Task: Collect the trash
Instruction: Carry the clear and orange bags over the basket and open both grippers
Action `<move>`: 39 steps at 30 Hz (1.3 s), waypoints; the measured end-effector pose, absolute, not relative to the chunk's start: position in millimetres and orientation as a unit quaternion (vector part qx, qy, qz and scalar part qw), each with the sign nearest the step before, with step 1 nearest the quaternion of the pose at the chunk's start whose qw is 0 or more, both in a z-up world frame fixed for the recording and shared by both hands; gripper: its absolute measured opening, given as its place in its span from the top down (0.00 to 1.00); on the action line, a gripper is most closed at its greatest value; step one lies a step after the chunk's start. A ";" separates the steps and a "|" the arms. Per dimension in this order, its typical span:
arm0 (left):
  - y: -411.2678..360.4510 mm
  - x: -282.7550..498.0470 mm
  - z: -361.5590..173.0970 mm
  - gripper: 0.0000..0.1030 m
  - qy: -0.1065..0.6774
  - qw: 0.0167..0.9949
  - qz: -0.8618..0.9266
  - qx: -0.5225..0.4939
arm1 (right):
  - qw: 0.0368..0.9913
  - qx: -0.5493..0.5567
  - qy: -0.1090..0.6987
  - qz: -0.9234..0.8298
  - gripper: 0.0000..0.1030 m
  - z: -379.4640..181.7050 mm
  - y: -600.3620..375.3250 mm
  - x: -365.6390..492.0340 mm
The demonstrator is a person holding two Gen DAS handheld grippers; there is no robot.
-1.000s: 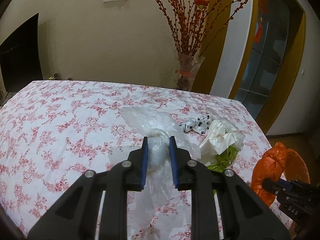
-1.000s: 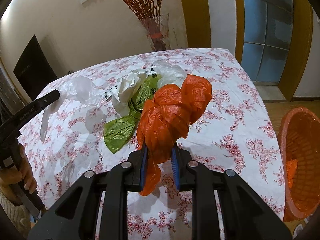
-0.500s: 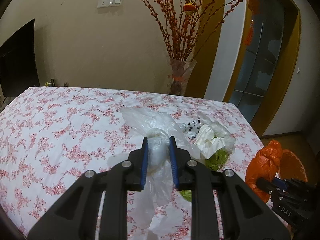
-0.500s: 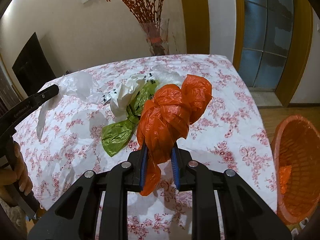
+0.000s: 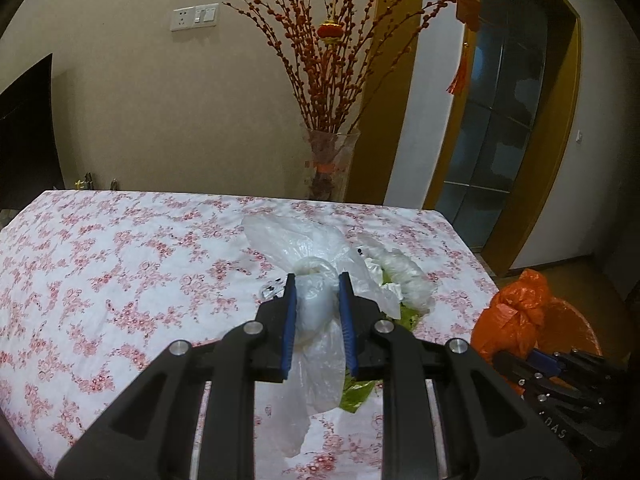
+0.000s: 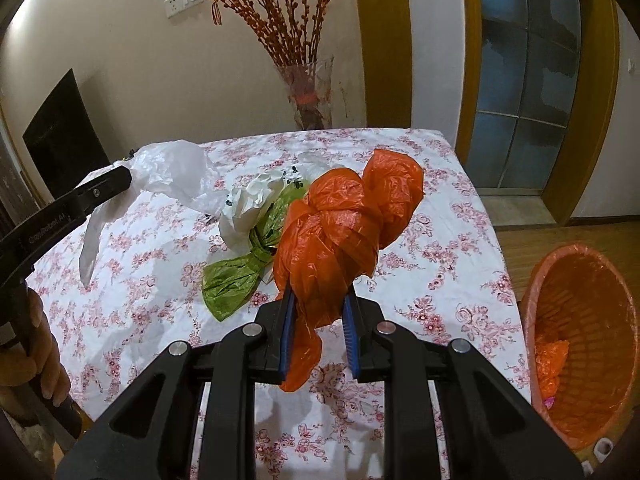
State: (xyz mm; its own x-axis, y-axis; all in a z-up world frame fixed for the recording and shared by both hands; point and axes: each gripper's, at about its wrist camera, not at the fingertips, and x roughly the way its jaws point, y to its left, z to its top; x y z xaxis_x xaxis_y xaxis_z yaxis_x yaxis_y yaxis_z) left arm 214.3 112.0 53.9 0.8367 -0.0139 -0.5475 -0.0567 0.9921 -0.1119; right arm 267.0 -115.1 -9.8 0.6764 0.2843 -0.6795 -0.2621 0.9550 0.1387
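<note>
My left gripper (image 5: 316, 280) is shut on a clear white plastic bag (image 5: 316, 304), held above the floral tablecloth (image 5: 120, 264); the bag also shows at left in the right wrist view (image 6: 172, 172). My right gripper (image 6: 318, 300) is shut on a knotted orange plastic bag (image 6: 344, 232), held above the table's right side; this bag also shows in the left wrist view (image 5: 516, 312). A green bag (image 6: 240, 276), a white crumpled bag (image 6: 252, 204) and a spotted wrapper (image 6: 294, 174) lie on the table. An orange trash basket (image 6: 584, 320) stands on the floor at the right.
A glass vase (image 5: 330, 164) of red branches stands behind the table's far edge. A door with glass panes (image 6: 528, 80) is at the right. A dark screen (image 6: 64, 124) is at the left wall. Some orange trash (image 6: 550, 364) lies in the basket.
Both grippers have risen with their bags still held. The left one shifted right over the trash pile; the basket shows larger in the right wrist view.
</note>
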 end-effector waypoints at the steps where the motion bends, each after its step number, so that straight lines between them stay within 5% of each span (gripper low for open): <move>1: 110.7 214.9 54.0 0.80 0.286 0.956 0.011 -0.061 | 0.915 0.015 0.374 0.149 0.79 -10.0 -114.6 267.7; 27: 50.6 219.3 63.4 0.80 0.281 0.956 -0.053 -0.062 | 0.940 0.004 0.328 0.090 0.79 16.4 -173.6 246.5; 39: -65.0 221.3 55.6 0.80 0.292 0.938 -0.178 -0.063 | 0.949 0.071 0.307 -0.028 0.79 15.0 -303.1 219.7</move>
State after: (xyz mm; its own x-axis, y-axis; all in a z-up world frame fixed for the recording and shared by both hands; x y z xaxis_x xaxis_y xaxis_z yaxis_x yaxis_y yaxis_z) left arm 221.3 -65.0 55.6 0.7666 -0.3702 -0.5247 0.2968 0.9288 -0.2218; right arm 219.7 -303.1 15.0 0.8098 -0.0106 -0.5866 0.0974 0.9884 0.1166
